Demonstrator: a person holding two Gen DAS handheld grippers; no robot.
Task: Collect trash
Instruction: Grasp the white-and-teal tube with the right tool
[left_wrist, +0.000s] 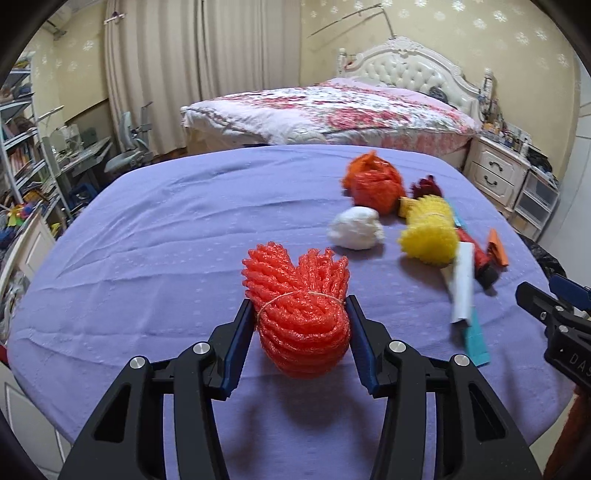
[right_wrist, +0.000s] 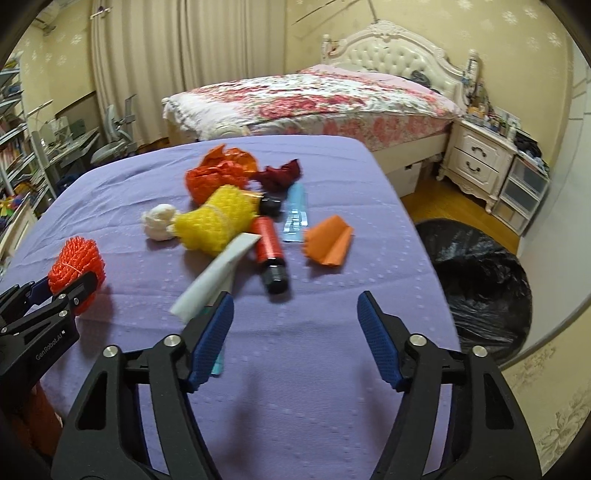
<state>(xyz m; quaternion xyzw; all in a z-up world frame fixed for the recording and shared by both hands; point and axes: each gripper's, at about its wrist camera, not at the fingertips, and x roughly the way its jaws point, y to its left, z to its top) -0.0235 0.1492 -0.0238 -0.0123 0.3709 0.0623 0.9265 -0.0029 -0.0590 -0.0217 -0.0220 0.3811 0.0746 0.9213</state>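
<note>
My left gripper (left_wrist: 301, 306) is shut on a red foam net bundle (left_wrist: 299, 306), tied with a rubber band, just above the purple-covered table (left_wrist: 166, 240). The bundle also shows in the right wrist view (right_wrist: 75, 269). My right gripper (right_wrist: 295, 306) is open and empty over the table's near side. Ahead of it lie a white paper tube (right_wrist: 218, 277), a red bottle with a black cap (right_wrist: 271, 254), a yellow foam net (right_wrist: 216, 225), an orange folded paper (right_wrist: 328, 245), a white wad (right_wrist: 160, 221), an orange net bag (right_wrist: 218, 173), a dark red wad (right_wrist: 280, 173) and a blue strip (right_wrist: 297, 210).
A black trash bag (right_wrist: 476, 291) stands open on the floor to the right of the table. A bed (right_wrist: 314, 99) and a white nightstand (right_wrist: 476, 162) are behind. Shelves and a desk chair (left_wrist: 129, 155) fill the left side.
</note>
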